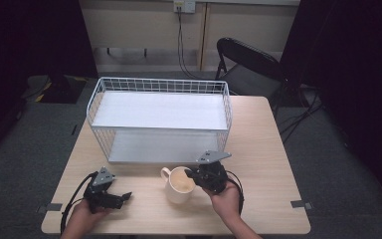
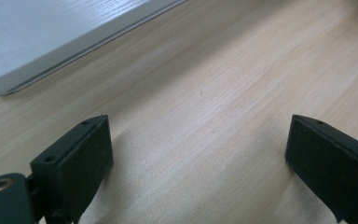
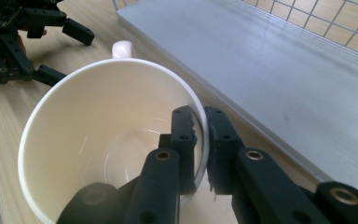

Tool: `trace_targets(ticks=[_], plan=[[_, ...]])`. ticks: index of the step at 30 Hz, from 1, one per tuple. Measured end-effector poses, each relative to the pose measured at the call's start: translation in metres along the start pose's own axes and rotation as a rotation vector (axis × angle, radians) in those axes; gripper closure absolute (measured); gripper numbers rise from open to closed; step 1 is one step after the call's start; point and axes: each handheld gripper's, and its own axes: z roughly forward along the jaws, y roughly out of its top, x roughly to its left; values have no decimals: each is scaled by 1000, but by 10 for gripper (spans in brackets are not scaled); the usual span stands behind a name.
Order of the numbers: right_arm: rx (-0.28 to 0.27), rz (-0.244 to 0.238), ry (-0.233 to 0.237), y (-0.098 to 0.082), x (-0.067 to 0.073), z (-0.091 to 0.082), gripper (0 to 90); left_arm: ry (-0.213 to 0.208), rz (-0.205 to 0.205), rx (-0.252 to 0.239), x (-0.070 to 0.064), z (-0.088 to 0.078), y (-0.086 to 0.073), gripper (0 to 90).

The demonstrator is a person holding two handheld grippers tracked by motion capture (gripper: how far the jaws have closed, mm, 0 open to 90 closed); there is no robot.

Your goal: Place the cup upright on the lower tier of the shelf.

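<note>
A cream mug point(image 1: 179, 185) stands upright near the table's front edge, its handle point(image 1: 165, 173) pointing left. My right gripper point(image 1: 195, 176) is shut on the mug's right rim. In the right gripper view one jaw sits inside the mug point(image 3: 98, 140) and the other outside, with the rim pinched between them at my right gripper point(image 3: 200, 140). My left gripper point(image 1: 124, 196) rests on the table to the mug's left. Its jaws stand wide apart in the left gripper view, with bare wood at my left gripper point(image 2: 198, 149).
A white wire rack point(image 1: 160, 119) with two white shelves stands behind the mug, its lower shelf point(image 3: 279, 79) close to my right gripper. A black folding chair point(image 1: 251, 64) stands beyond the table's far right corner. The wooden table point(image 1: 273, 164) has bare room at right.
</note>
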Motion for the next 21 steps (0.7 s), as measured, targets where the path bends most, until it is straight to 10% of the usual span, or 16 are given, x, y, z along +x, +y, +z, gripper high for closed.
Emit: trace_targets(ticks=[21], plan=[[-38, 21, -82, 10, -11, -3, 834, 0, -1, 0, 0, 0, 0, 70]])
